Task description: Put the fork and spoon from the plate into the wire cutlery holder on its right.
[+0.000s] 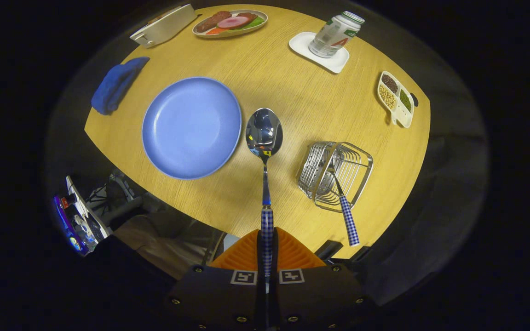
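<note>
- Wooden table (pixel 292 105) – round-edged, everything sits on it.
- Blue plate (pixel 191 126) – nothing on it, left of spoon bowl.
- Wire cutlery holder (pixel 354 161) – right of plate, well apart from it; fork (pixel 348 220) already in it, check-pattern handle sticking out toward gripper.
- Spoon (pixel 265 156) – held off the table btwn plate & holder, bowl pointing away, hanging just beside plate's right rim.
- Gripper (pixel 267 250) – orange fingers (pixel 242 255) clamped on spoon's check handle, one each side.
- Blue cloth (pixel 115 85) – beyond plate, at far left edge of table.
- White tray w/ jar (pixel 336 34) – far side, right.
- Food plate (pixel 230 23) & white box (pixel 164 25) – far side, left.
- Small divided dish (pixel 396 99) w/ beans – beyond holder, at table's right edge.
</note>
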`<control>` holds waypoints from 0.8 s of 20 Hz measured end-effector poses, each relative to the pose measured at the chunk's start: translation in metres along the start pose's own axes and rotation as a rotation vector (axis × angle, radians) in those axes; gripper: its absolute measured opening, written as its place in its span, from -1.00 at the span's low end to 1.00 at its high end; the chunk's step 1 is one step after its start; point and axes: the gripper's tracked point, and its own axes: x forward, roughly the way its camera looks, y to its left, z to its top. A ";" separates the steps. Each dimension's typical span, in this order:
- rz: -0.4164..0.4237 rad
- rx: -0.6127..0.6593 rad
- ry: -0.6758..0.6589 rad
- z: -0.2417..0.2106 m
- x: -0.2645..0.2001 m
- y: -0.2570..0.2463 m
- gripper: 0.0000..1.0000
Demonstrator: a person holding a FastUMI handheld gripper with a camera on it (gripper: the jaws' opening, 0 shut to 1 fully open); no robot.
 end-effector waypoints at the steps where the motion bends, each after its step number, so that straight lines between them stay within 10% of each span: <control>1: -0.003 -0.005 0.008 -0.004 -0.003 -0.004 -0.94; 16: 0.007 0.081 0.163 -0.046 -0.015 -0.063 -0.94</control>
